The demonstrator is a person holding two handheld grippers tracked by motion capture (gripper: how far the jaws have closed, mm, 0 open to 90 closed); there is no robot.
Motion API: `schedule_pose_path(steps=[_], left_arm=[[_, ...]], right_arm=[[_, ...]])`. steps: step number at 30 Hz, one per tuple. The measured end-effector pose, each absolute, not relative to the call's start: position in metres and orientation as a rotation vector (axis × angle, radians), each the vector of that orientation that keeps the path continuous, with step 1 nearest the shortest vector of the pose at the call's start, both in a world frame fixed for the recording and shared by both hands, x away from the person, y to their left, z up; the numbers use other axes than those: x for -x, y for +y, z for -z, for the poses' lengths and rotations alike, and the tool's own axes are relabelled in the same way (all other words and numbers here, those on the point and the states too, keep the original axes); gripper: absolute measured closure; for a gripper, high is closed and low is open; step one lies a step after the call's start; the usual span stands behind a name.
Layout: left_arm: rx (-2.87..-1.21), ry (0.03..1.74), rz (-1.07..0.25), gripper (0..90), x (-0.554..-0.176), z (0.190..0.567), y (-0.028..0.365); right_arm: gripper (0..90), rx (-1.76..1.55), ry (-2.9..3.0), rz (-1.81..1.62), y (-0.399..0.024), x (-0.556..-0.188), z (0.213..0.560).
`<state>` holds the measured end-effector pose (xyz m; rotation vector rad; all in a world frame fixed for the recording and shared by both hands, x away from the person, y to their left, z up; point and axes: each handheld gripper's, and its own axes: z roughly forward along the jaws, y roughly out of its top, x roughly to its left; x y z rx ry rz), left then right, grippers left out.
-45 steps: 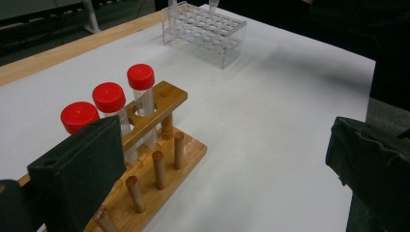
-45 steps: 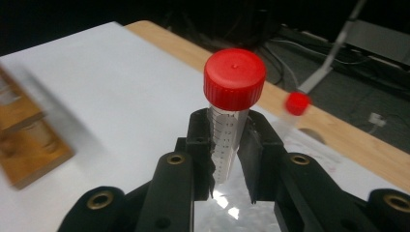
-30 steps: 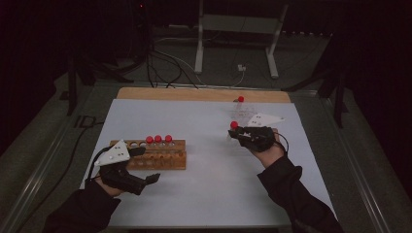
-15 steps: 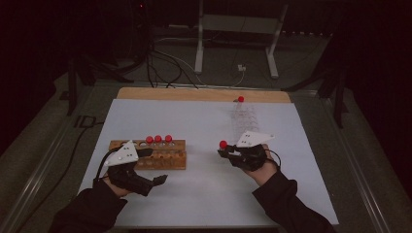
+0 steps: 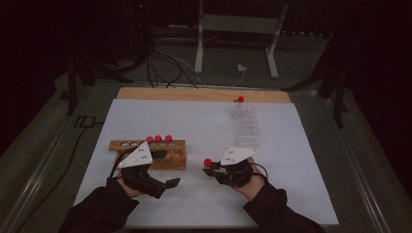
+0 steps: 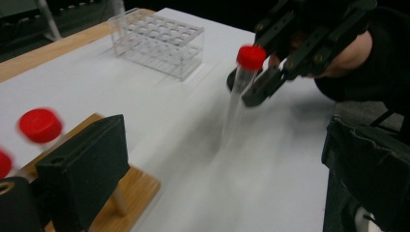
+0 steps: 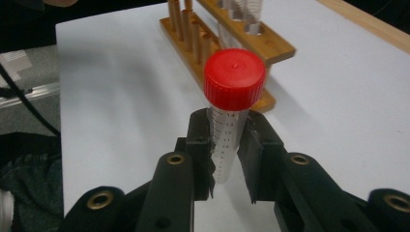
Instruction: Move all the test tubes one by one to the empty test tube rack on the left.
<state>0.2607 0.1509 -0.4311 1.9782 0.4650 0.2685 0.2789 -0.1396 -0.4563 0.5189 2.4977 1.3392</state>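
overhead, we see our table covered by a white sheet (image 5: 301, 160), with a strip of bare wood (image 5: 194, 94) showing along its far edge. around it the room is dark: grey floor, black cables (image 5: 160, 63) trailing behind the table, and the pale legs of a stand (image 5: 233, 43) farther back.

our right gripper (image 5: 214, 167) sits low over the sheet on the near right, and its jaws are clamped on a tube (image 7: 229, 140) with a red cap. in the right gripper view the pads press the clear, graduated body just below the cap, and the tube stands roughly upright between them. in the left gripper view the same tube hangs above the sheet, its lower end blurred, so we cannot tell whether it touches.

our left gripper (image 5: 170, 183) rests on the near left, just in front of the wooden rack (image 5: 172, 158). its jaws stand apart with nothing between them; one black jaw lies against the rack's end in the left gripper view.

three red-capped tubes (image 5: 158, 139) stand side by side in the rack, with open holes to their left. a clear rack (image 5: 245, 127) stands well apart on the far right of the sheet, and one more red cap (image 5: 240, 98) shows at its far end, near the wood strip.
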Motion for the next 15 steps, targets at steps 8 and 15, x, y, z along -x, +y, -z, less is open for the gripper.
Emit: schedule_pose_path(steps=[8,15], left_arm=[[-1.982,0.397,-0.246,9.0,-0.258,0.429,0.128],[-1.982,0.367,-0.261,24.2,-0.258,0.428,0.115]], right_arm=[[75.3,-0.492,2.534,-1.347,-0.129,-0.272,0.459],[75.3,-0.479,2.548,-1.345,-0.124,-0.269,0.46]])
